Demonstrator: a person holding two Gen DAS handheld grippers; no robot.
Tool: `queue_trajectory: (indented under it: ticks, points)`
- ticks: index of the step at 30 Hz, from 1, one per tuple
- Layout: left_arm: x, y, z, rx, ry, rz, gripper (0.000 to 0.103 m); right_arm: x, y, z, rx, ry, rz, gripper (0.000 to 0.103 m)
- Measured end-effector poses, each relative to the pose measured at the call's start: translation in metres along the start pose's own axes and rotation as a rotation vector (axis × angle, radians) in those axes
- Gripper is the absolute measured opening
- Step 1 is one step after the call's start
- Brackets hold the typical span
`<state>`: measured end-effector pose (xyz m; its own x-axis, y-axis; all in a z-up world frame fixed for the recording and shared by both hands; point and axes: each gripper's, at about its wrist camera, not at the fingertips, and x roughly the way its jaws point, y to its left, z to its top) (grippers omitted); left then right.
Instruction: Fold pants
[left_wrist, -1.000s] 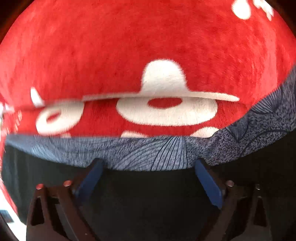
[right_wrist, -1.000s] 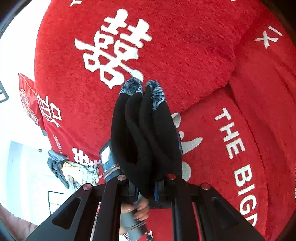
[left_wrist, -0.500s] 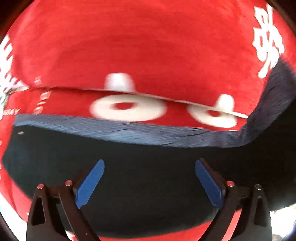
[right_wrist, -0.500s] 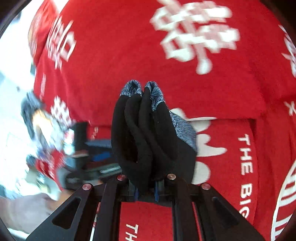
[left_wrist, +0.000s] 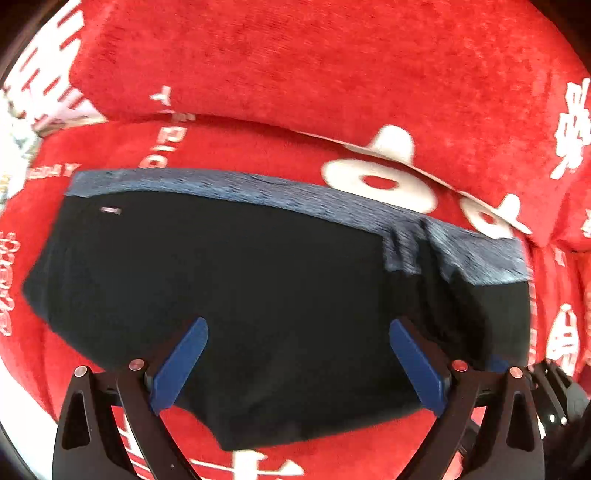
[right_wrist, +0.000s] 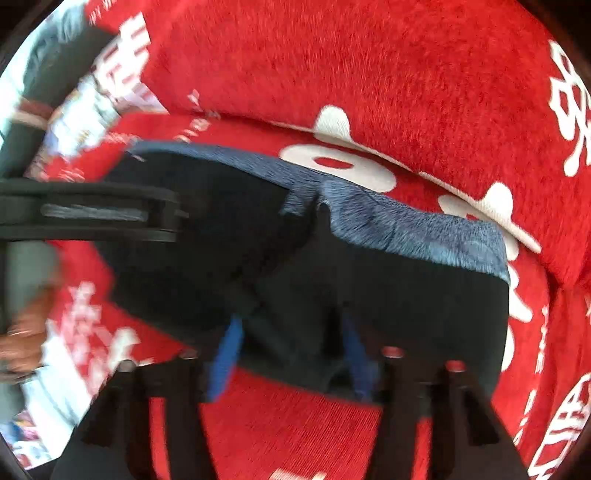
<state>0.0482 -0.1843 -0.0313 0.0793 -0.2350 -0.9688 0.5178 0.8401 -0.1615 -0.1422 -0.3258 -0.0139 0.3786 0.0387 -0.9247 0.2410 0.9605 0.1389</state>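
The black pants (left_wrist: 258, 295) with a grey-blue waistband (left_wrist: 295, 195) lie flat on the red sofa seat (left_wrist: 332, 454). My left gripper (left_wrist: 297, 354) is open over the lower part of the pants, holding nothing. In the right wrist view the same pants (right_wrist: 406, 302) lie with the waistband (right_wrist: 424, 232) at the far side. My right gripper (right_wrist: 291, 354) has its jaws apart over the near edge of the pants; the view is blurred. The left gripper's body (right_wrist: 92, 210) shows at the left of that view.
Red cushions with white lettering (left_wrist: 295, 55) rise behind the seat. A person's hand (right_wrist: 22, 339) and clutter (right_wrist: 74, 122) show at the left edge of the right wrist view. The right gripper's body (left_wrist: 554, 398) sits at the lower right of the left wrist view.
My right gripper held the bunched pants up, then lowered them onto the seat and opened. The left gripper drew back, so the whole pants now show flat.
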Motion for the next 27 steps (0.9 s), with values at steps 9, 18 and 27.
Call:
queue_trajectory:
  ticks: [9,18,27]
  points:
    - [0.025,-0.057,-0.002,0.071,0.168,-0.273,0.099,-0.002,-0.139,-0.077,0.969,-0.002,0.493,0.062]
    - [0.013,-0.080,-0.007,0.149,0.140,-0.203,0.043,0.023,-0.157,-0.077,1.143,-0.062,0.576,0.013]
    - [0.030,-0.070,-0.025,0.120,0.137,-0.165,0.043,0.021,-0.133,-0.036,0.804,0.102,0.518,0.052]
